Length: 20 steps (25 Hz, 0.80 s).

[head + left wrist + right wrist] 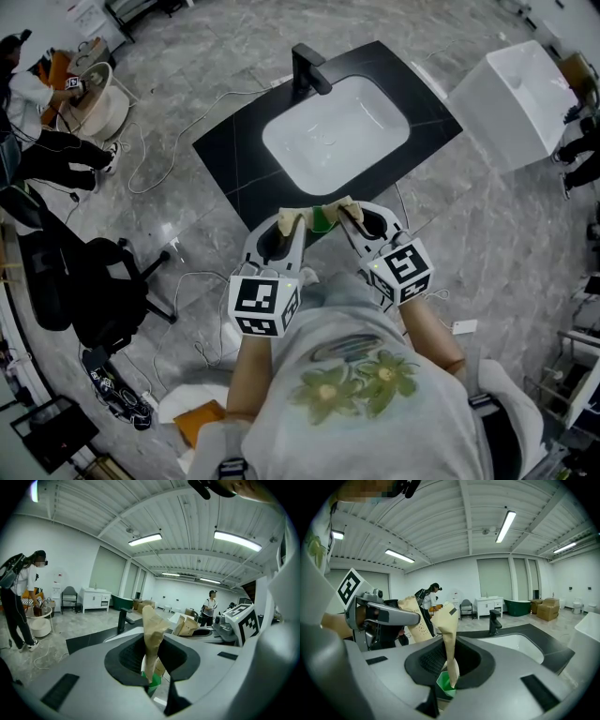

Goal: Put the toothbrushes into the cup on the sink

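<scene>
- The left gripper (292, 219) sits just left of the green cup (322, 221). Its tan-wrapped jaws stand close together with the cup's rim at their foot, but I cannot tell whether they pinch it.
- The right gripper (345, 208), just right of the cup, has its jaws closed into a single fin, with the tips over the cup's mouth. No toothbrush can be made out in any view.
- The cup stands by the near edge of the black counter (234, 155) and is crowded from both sides. A sideways nudge from either gripper would likely tip it or push it off that edge.
- The two grippers nearly meet over the cup, so a careless lift could knock one against the other and jolt whatever is pinched.
- Beyond the cup, the white basin (337, 131) offers open room to draw away. The faucet (309, 67) stands well apart at its far rim.
- A white cabinet (511, 98) stands well right of the cup. Loose cables (187, 122) and an office chair (103, 281) lie well to its left.
</scene>
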Each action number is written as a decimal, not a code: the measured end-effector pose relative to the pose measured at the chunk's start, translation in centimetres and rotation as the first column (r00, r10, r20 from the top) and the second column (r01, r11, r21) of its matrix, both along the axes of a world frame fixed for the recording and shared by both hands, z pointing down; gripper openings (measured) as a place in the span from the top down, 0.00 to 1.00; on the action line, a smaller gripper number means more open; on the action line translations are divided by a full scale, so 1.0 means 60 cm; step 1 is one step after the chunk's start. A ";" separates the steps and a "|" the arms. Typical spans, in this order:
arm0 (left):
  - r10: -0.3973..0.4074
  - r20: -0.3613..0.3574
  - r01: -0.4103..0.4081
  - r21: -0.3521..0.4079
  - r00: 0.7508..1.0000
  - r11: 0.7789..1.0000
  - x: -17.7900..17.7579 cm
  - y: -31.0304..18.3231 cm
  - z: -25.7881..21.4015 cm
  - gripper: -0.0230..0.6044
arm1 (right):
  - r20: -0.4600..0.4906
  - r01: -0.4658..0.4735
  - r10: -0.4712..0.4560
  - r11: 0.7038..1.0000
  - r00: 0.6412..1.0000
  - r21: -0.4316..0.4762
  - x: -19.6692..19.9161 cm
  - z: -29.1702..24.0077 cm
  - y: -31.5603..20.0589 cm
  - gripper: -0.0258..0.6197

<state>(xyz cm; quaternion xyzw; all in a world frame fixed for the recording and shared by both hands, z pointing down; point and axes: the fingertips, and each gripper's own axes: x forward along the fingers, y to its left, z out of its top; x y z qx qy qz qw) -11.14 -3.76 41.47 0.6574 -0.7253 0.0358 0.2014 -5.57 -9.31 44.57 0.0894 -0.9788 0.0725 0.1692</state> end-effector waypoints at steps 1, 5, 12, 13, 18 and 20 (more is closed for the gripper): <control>0.000 -0.002 0.000 -0.002 1.000 1.000 -0.001 -0.001 0.002 0.82 | -0.003 0.001 -0.001 1.000 1.000 0.000 -0.001 0.003 -0.001 0.87; 0.002 -0.007 -0.002 -0.008 1.000 1.000 -0.004 -0.005 0.009 0.82 | -0.019 -0.003 0.003 1.000 1.000 -0.003 -0.002 0.013 -0.007 0.87; 0.009 -0.012 -0.009 -0.013 1.000 1.000 -0.004 -0.009 0.013 0.82 | -0.031 -0.004 0.004 1.000 1.000 -0.009 -0.003 0.020 -0.011 0.87; 0.010 -0.012 -0.010 -0.013 1.000 1.000 -0.005 -0.010 0.014 0.82 | -0.032 -0.003 0.003 1.000 0.999 -0.009 -0.004 0.022 -0.011 0.87; 0.011 -0.013 -0.012 -0.013 1.000 1.000 -0.005 -0.011 0.016 0.82 | -0.038 0.002 -0.002 1.000 0.999 -0.008 -0.006 0.026 -0.011 0.87; 0.012 -0.013 -0.012 -0.014 1.000 1.000 -0.007 -0.010 0.017 0.82 | -0.047 0.005 -0.005 1.000 0.999 -0.009 -0.008 0.031 -0.007 0.87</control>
